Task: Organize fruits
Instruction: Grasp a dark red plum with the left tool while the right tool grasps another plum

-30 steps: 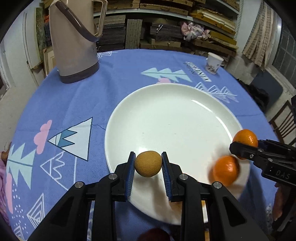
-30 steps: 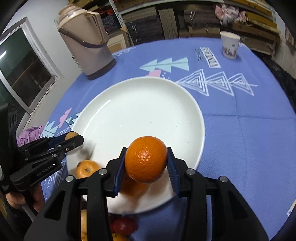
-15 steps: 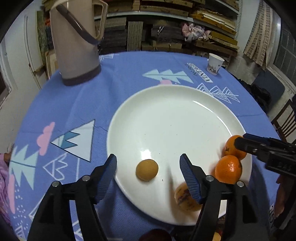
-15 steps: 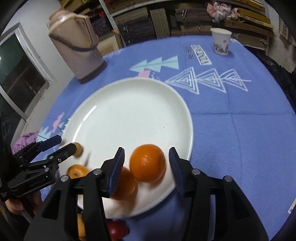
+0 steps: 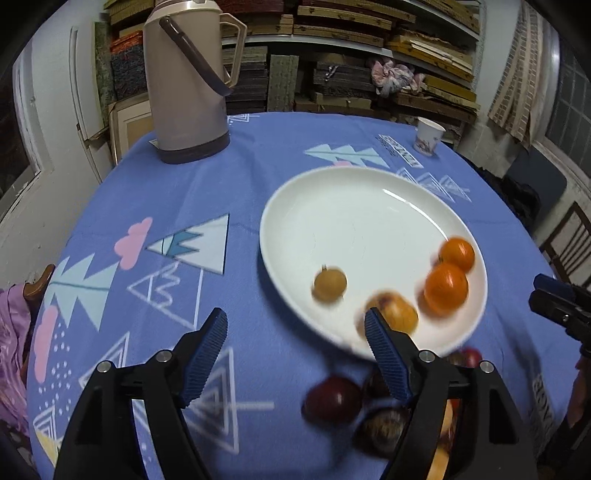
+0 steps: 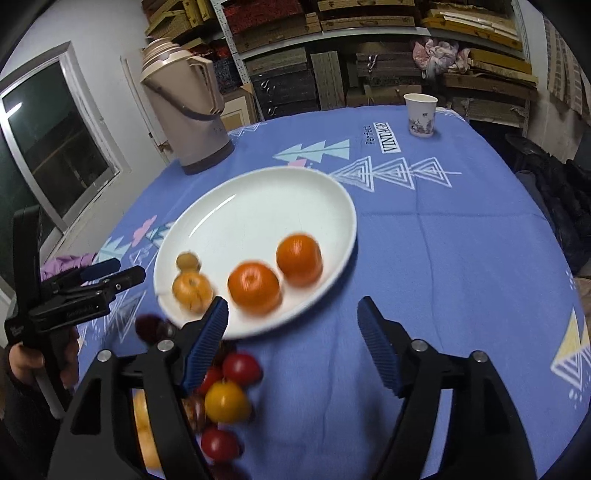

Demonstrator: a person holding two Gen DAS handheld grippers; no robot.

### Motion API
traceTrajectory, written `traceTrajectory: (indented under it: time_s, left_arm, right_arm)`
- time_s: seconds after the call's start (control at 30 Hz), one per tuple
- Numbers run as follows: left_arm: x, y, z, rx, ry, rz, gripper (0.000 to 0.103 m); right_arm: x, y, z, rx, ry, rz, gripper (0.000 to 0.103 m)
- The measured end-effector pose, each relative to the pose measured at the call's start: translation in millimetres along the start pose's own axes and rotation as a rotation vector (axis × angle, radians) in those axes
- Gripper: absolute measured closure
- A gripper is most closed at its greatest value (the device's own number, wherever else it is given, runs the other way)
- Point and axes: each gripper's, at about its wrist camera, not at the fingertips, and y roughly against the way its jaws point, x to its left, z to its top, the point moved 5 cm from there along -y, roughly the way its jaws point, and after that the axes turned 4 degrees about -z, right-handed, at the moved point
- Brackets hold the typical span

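Several loose fruits (image 6: pixel 225 402) lie on the tabletop (image 6: pixel 461 251) below the plate (image 6: pixel 258 206), nearer the right gripper (image 6: pixel 291 341); both grippers' fingers are spreading, empty; the left gripper (image 5: pixel 295 354) hovers alongside.

A white plate (image 6: pixel 258 206) is holding 2 bright oranges (image 6: pixel 253 286), sitting on a blue tablecloth (image 6: pixel 443 240) showing pale triangle patterns.

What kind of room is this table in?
Likely a storeroom or workshop used for eating too: shelves stacked with boards and boxes stand behind a round table with a blue tablecloth, thermos and paper cup.
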Motion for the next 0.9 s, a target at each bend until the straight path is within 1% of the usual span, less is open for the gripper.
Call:
traceTrajectory:
  time_s: [0.07, 0.17, 0.4, 0.53, 0.6, 0.67, 0.9]
  left_arm:
    - [-2, 3, -11, 0.012, -0.003, -0.007, 0.026]
    - [-3, 4, -22, 0.029, 0.009, -0.013, 0.026]
    - [-7, -5, -39, 0.070, 0.019, -0.017, 0.026]
    - [-8, -11, -50, 0.100, 0.006, -0.002, 0.026]
    - [-8, -14, -56, 0.112, -0.009, 0.006, 0.026]
    - [-6, -19, -59, 0.124, -0.005, -0.003, 0.025]
    - [-2, -31, -56, 0.145, 0.017, -0.007, 0.025]
  right_arm:
    - [2, 7, -12, 0.000, 0.009, -0.006, 0.029]
    - [4, 20, -27, -0.015, 0.019, -0.024, 0.029]
    - [3, 36, -50, -0.016, 0.012, -0.002, 0.028]
    - [-7, 37, -49, -0.045, -0.006, -0.032, 0.028]
    - [-11, 32, -50, -0.026, -0.031, -0.017, 0.028]
    - [-12, 27, -50, -0.016, -0.039, -0.009, 0.028]
    - [-5, 16, -50, 0.008, -0.017, -0.002, 0.026]
